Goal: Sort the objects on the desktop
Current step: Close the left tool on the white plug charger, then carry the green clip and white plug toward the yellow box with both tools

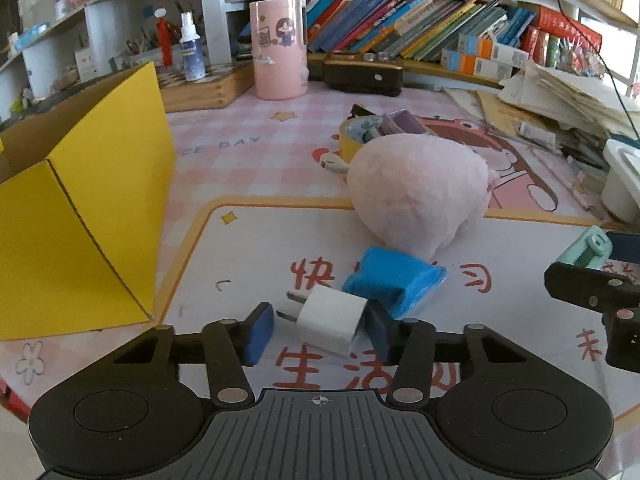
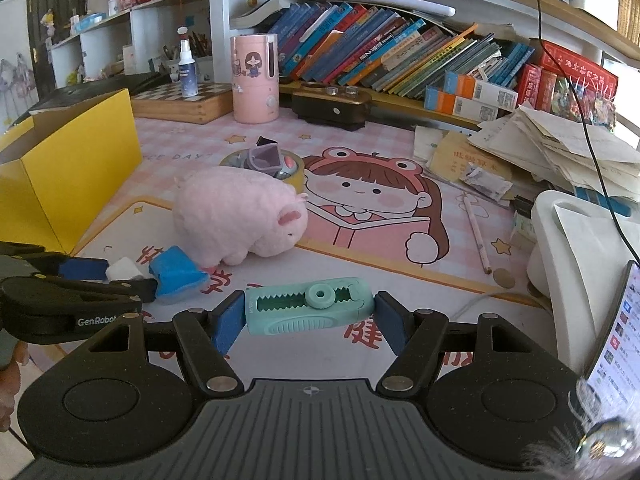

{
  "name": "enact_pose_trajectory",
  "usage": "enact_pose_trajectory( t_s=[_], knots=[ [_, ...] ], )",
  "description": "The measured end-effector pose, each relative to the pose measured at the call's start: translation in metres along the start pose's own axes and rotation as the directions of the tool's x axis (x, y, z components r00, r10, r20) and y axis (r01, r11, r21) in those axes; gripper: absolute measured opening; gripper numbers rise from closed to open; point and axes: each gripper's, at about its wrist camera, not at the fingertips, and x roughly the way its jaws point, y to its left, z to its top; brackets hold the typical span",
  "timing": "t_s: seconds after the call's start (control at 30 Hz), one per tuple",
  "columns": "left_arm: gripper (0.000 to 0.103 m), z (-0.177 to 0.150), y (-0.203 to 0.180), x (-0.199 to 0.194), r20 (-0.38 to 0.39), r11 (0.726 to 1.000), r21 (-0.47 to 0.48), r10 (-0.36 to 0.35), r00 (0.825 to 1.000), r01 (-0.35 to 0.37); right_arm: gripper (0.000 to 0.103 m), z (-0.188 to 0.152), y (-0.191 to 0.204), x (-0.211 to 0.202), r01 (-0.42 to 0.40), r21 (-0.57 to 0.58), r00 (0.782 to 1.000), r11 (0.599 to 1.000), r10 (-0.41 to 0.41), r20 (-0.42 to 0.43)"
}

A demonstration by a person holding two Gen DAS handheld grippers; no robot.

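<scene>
- White plastic phone charger plug (image 1: pixel 334 322) lies on its side on the pink cartoon-printed surface (image 1: pixel 248 152), its two metal prongs pointing left toward a yellow cardboard box (image 1: pixel 80 216).
- It looks light, rigid and smooth, a small rounded cube; the flat broad sides seem the safest place to take hold, away from the prongs.
- Left claw (image 1: pixel 316 334) straddles the plug. One blue pad touches its right side; the other pad stands clear, beside the prongs. The claw is partly spread, not yet pinching.
- Just behind the plug, touching it or nearly so, lies a blue soft-looking wrapped packet (image 1: pixel 394 284); a careless closing could catch it as well.
- Behind that lies a pink plush pig (image 2: pixel 240 216), soft and bulky, likely easy to squeeze anywhere.
- Right claw (image 2: pixel 310 324) pinches a mint-green correction tape dispenser (image 2: pixel 308 310) end to end, raised off the surface. Hard plastic with a toothed window and a round hub; probably light and a little slippery.
- Farther back sit a roll of yellow tape (image 2: pixel 294 172) with small items inside, a pink cylindrical holder (image 2: pixel 254 80), and a shelf of leaning books (image 2: pixel 380 60).
</scene>
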Motion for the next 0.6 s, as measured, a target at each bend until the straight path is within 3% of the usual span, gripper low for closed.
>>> enact_pose_trajectory(
  t_s=[0.6],
  knots=[
    [0.045, -0.004, 0.017, -0.057, 0.09, 0.998, -0.053, -0.041, 0.995, 0.046, 0.067, -0.003, 0.018, -0.01, -0.048, -0.029, 0.999, 0.998, 0.048, 0.004]
  ],
)
